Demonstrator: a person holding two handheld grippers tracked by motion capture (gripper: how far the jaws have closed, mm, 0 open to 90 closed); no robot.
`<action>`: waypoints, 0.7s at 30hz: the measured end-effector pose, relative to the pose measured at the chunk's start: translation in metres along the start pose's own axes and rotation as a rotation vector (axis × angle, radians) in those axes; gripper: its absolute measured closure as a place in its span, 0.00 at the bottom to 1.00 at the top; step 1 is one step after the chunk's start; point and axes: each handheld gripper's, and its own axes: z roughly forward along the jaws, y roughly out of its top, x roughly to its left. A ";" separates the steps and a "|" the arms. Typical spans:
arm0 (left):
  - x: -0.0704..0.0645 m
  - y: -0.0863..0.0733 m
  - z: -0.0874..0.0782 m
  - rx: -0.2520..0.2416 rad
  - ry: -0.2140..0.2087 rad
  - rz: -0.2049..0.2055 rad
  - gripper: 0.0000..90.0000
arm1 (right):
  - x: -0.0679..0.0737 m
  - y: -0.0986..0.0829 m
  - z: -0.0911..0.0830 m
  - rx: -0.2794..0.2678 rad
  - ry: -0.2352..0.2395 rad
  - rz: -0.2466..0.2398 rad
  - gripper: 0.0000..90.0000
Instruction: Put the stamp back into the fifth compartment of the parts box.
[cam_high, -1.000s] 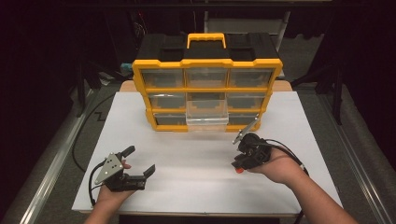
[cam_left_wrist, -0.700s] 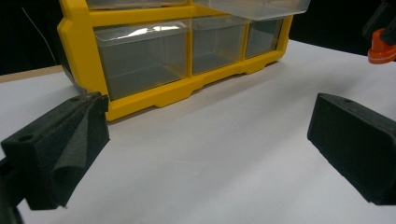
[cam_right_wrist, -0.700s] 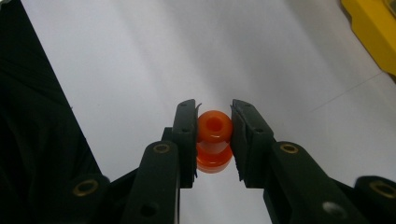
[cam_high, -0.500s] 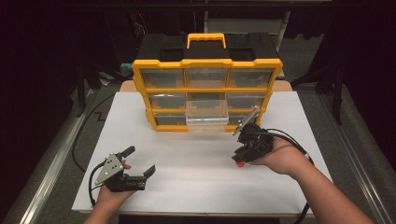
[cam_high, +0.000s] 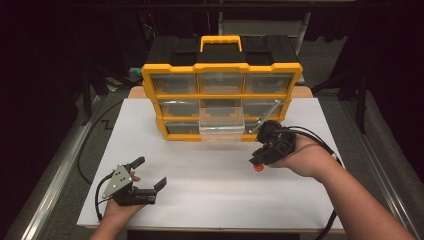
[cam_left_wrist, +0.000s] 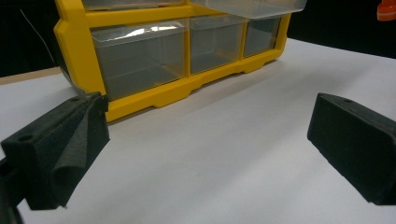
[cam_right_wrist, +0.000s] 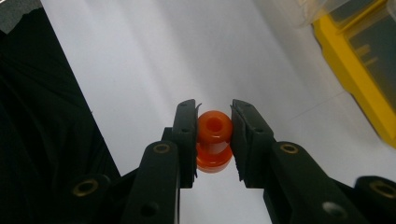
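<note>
A: Biggest first. White table (cam_high: 215, 175), and a yellow drawer cabinet (cam_high: 222, 95) standing at its far middle, black top, yellow handle.

B: Drawers?

A: Clear ones, three rows. The middle clear drawer (cam_high: 221, 122) is pulled out toward the person and overhangs the bottom row.

B: Right side?

A: Right gripper (cam_high: 258, 162) held above the table just in front of the cabinet's right lower corner, jaws pointing down and to the left. In the right gripper view the two black jaws are pressed against an orange spool-shaped piece (cam_right_wrist: 214, 140), one on each side, with the piece's hole facing the camera. In the high view the same piece shows as an orange dot at the jaw tips, close to the open drawer but apart from it.

B: Left?

A: Left gripper (cam_high: 148, 176) low at the near left of the table, well apart from the cabinet. Jaws spread wide, nothing between them; the left gripper view shows bare table between the foam pads (cam_left_wrist: 60, 149).
</note>
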 end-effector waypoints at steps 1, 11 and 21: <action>0.000 0.000 0.000 -0.003 0.000 -0.001 0.00 | 0.000 0.001 -0.002 0.000 0.001 -0.001 0.82; -0.001 0.000 -0.001 -0.002 -0.002 0.004 0.00 | -0.002 0.012 -0.022 0.007 -0.004 -0.012 0.82; -0.001 0.000 0.000 -0.002 -0.009 0.003 0.00 | -0.001 0.025 -0.045 -0.006 -0.010 -0.026 0.82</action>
